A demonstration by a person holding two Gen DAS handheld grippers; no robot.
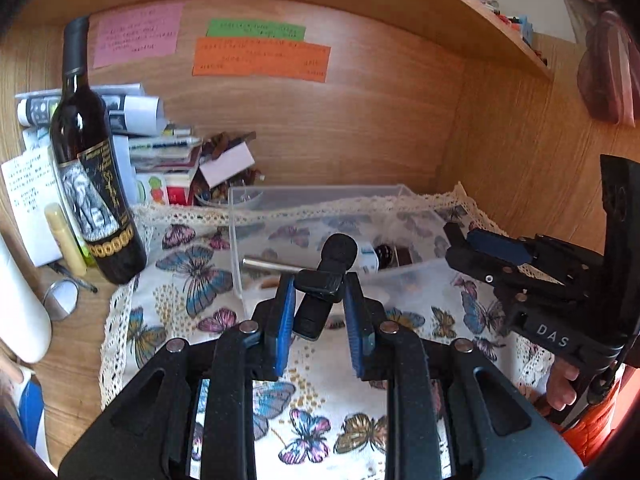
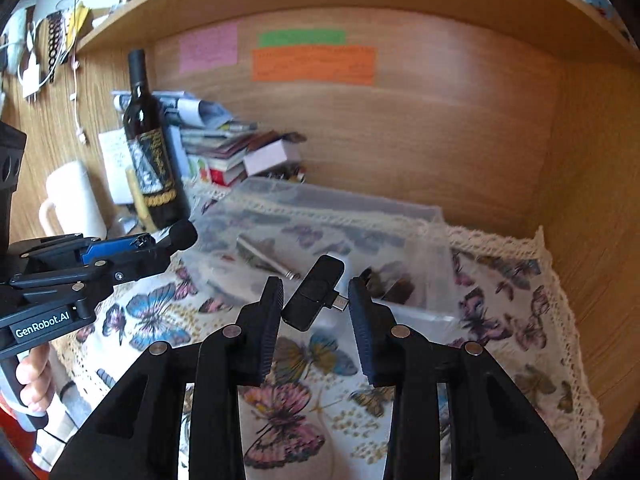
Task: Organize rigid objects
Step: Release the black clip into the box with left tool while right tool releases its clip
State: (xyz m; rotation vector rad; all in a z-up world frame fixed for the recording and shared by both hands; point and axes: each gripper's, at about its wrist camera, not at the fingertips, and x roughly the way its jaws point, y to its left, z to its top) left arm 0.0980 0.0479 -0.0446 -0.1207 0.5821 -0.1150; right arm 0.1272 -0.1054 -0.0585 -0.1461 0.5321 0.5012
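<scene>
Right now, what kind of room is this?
Probably a home desk nook: sticky notes on the wooden back wall, stacked books, a wine bottle, and a butterfly tablecloth.

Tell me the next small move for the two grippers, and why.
Probably carry both forward over the clear box and release. The left gripper holds a small mic, the right gripper a black USB plug piece, and the open box just ahead already holds small items.
</scene>
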